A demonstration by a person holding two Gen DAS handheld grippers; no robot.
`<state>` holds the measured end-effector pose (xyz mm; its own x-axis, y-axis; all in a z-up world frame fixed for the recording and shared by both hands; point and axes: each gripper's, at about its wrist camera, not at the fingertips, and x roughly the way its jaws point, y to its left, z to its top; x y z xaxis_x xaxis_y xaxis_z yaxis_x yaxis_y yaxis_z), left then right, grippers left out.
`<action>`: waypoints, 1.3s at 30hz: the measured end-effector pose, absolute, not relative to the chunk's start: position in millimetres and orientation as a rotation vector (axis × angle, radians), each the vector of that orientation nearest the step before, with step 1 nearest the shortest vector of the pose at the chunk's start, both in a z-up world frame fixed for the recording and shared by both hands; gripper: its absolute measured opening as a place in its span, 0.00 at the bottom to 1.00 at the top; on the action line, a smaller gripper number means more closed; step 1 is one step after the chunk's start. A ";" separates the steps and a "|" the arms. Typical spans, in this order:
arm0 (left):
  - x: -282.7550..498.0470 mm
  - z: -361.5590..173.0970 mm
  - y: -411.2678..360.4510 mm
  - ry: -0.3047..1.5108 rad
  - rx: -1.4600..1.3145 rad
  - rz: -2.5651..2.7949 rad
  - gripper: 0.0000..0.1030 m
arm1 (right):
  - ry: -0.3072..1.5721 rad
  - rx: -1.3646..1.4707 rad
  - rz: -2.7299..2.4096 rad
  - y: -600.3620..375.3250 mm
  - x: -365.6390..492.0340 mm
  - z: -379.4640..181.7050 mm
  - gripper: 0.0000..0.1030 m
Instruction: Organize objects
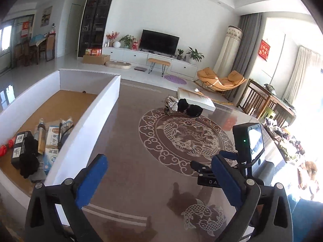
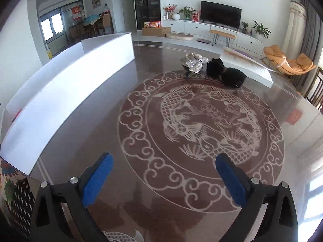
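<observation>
A white-walled box [image 1: 94,109] with a cardboard floor stands at the left of the brown fish-pattern table [image 1: 141,181]. Several items lie in it: a black box [image 1: 22,149], a blue-white packet [image 1: 52,141] and a red thing [image 1: 4,150]. At the table's far side lie a silver crumpled item [image 1: 171,103] and black fabric things [image 1: 190,107]; they also show in the right wrist view: the silver item [image 2: 194,62] and black things [image 2: 226,73]. My left gripper [image 1: 159,179] is open and empty beside the box. My right gripper [image 2: 163,177] is open and empty above the table; its camera body [image 1: 249,145] shows in the left view.
The white box wall [image 2: 70,92] runs along the left in the right wrist view. A white board [image 2: 248,64] lies beyond the black things. Wooden chairs [image 1: 260,102] stand at the right table edge. A patterned cloth [image 2: 14,193] is at the lower left.
</observation>
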<state>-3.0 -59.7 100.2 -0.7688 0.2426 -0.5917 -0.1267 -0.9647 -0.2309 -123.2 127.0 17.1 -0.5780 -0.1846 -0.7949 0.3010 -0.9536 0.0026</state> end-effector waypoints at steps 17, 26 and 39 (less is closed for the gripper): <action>-62.8 -20.1 -5.5 0.011 -1.379 2.764 1.00 | 0.061 1.429 -2.742 242.5 -90.9 -20.2 1.00; -76.0 -29.9 -10.3 -0.005 -1.439 2.755 1.00 | 0.060 1.424 -2.750 241.3 -91.2 -22.4 1.00; -79.8 -35.0 -7.1 0.024 -1.481 2.748 1.00 | 0.060 1.424 -2.751 241.5 -91.2 -22.7 1.00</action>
